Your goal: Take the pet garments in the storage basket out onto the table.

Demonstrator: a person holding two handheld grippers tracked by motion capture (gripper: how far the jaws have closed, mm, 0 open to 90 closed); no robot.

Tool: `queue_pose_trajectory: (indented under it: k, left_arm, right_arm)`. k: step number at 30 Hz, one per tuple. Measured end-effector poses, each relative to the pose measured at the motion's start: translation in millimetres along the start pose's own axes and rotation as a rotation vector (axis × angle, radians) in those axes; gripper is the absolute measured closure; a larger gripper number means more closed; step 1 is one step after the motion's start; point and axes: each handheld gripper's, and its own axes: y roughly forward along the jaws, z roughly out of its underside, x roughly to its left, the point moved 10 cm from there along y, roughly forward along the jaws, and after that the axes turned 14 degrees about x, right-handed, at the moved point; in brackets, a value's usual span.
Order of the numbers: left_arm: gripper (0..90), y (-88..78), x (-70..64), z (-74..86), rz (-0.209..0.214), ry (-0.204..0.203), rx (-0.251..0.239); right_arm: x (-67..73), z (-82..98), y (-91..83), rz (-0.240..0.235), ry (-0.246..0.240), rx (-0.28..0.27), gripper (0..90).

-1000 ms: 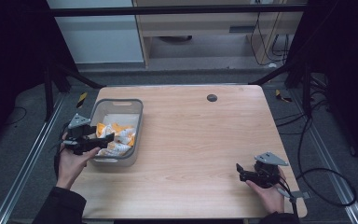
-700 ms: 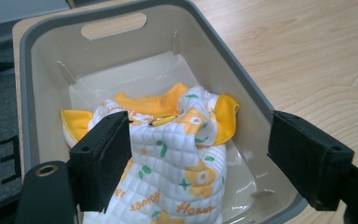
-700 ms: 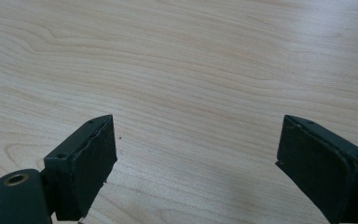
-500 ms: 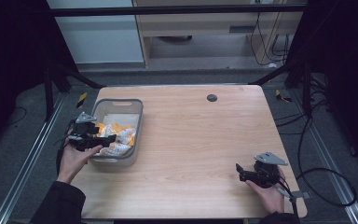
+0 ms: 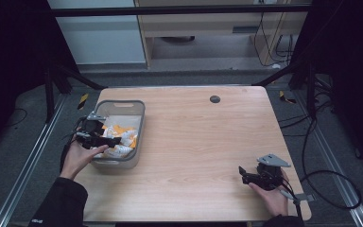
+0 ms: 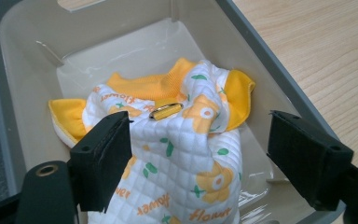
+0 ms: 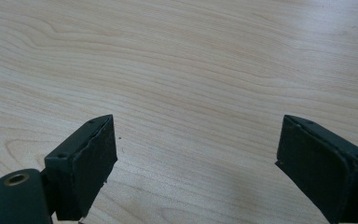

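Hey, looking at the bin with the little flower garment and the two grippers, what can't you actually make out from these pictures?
- Garment, left gripper view: its lower part is cut off by the bottom edge and partly covered by a jaw.
- Small gold piece on the garment: too small to identify.
- Bin, high view: the left gripper and hand cover its near left part.
- Right gripper, high view: too small to judge the jaw gap; the right gripper view shows them apart.

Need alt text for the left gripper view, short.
Open hand-held gripper poised over a quilted white garment with orange flowers and yellow trim, lying crumpled in a grey plastic bin. A small gold clip sits near its collar; wooden table at right.
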Motion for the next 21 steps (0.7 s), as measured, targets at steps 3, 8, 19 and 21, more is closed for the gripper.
queue_pose_trajectory:
  k: [3, 8, 19, 21]
  left_arm:
    - [21.6, 2.4, -0.5, -0.8, -0.001, 0.005, 0.024]
    - [23.0, 7.8, 1.4, -2.1, -0.014, 0.003, 0.065]
    - [27.8, 13.4, 6.1, -4.1, -0.027, -0.002, 0.106]
    - [29.3, 15.6, 5.9, -2.9, -0.026, 0.001, 0.124]
  right_arm:
    - [-0.1, 0.0, 0.1, 0.001, -0.001, 0.0, 11.9]
    - [-0.4, 0.0, 0.6, 0.002, -0.008, 0.0, 12.0]
    - [0.0, 0.6, 1.6, 0.003, -0.015, 0.006, 12.1]
    - [0.3, 0.7, 1.7, 0.002, -0.016, 0.007, 12.2]
